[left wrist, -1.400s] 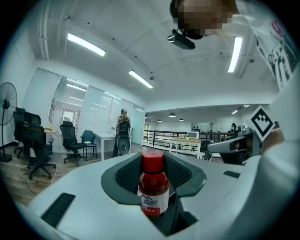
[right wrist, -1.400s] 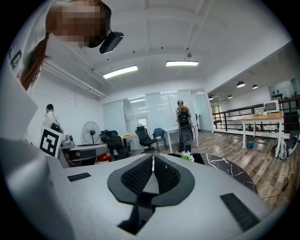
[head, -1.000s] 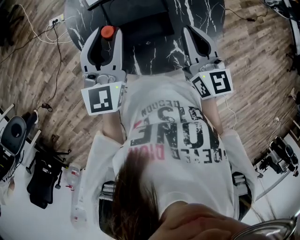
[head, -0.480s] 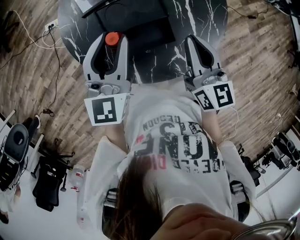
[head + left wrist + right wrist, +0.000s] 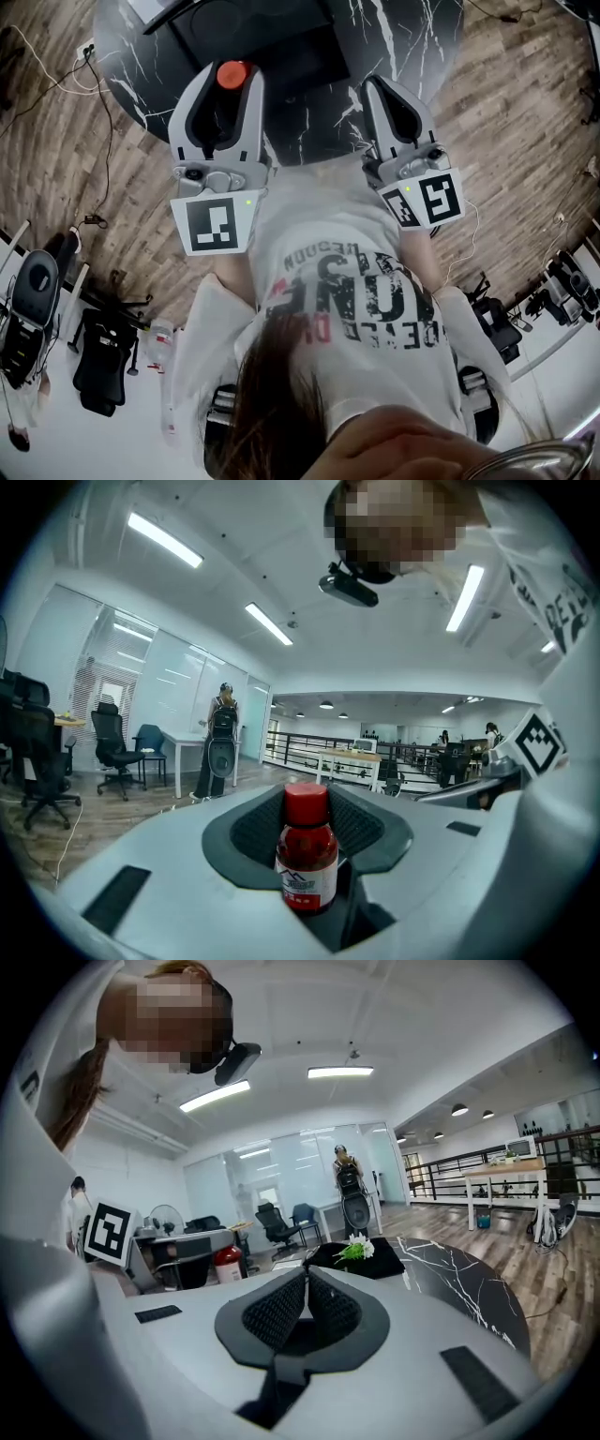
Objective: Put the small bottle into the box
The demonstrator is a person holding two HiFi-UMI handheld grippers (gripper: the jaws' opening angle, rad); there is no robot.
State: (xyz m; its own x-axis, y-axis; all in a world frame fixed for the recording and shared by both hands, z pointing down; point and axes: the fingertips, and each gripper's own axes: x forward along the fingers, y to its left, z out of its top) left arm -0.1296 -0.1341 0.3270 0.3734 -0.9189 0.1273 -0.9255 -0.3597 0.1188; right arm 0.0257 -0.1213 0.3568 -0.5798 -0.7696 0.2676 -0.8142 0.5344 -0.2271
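Note:
The small bottle (image 5: 307, 855), red liquid with a red cap and a white label, stands upright between the jaws of my left gripper (image 5: 228, 82), which is shut on it. In the head view only its red cap (image 5: 232, 73) shows, above the near edge of the black marble table (image 5: 412, 37). A dark rectangular box (image 5: 281, 52) lies on the table just beyond both grippers; in the right gripper view it is a black box (image 5: 375, 1262) with a sprig of white flowers (image 5: 356, 1249) on it. My right gripper (image 5: 380, 86) is shut, its ribbed pads (image 5: 323, 1307) together and empty.
Wooden floor surrounds the round table. Cables (image 5: 56, 70) trail on the floor at the left, and black office chairs (image 5: 28, 291) stand at the lower left. A red fire extinguisher (image 5: 228, 1265) and desks stand farther off in the room.
Both grippers have sunk toward the table, and the left one has shifted a little to the right with the bottle still in it. The jaws look the same.

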